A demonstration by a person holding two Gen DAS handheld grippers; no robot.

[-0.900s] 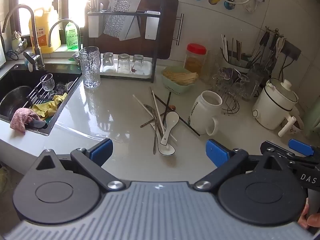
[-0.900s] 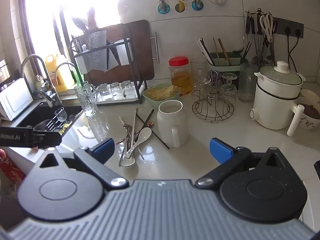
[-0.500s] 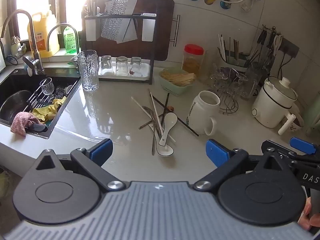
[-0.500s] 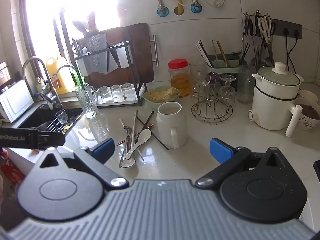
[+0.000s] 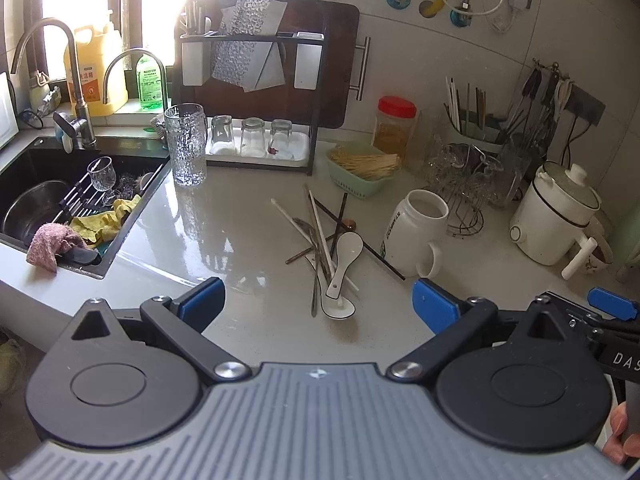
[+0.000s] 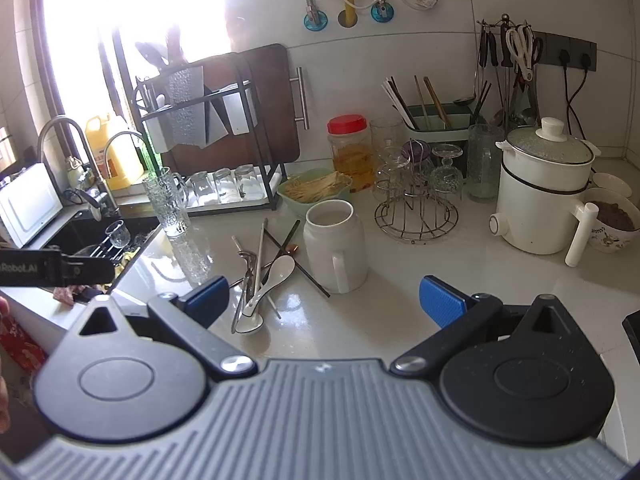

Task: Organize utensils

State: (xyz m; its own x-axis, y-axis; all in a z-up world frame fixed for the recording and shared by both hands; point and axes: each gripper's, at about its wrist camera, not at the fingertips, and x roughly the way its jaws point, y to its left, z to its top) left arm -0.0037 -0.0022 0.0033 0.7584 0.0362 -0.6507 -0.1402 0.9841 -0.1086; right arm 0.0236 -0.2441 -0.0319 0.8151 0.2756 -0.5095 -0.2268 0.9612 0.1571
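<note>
In the utensil pile point(image 5: 324, 248), the metal pieces lie under the white spoon point(image 5: 342, 264) and chopsticks, so their kinds cannot be told. The window point(image 6: 160, 0) is blown out by glare. The right gripper point(image 5: 612, 312) is cut by the left view's right edge. The bowl point(image 6: 614, 220) holds something dark and unidentifiable. Label text on the mug point(image 5: 412, 236) is too small to read.

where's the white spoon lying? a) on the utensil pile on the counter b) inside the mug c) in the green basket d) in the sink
a: the white spoon lies on top of the loose utensils on the counter, left of the mug.
</note>
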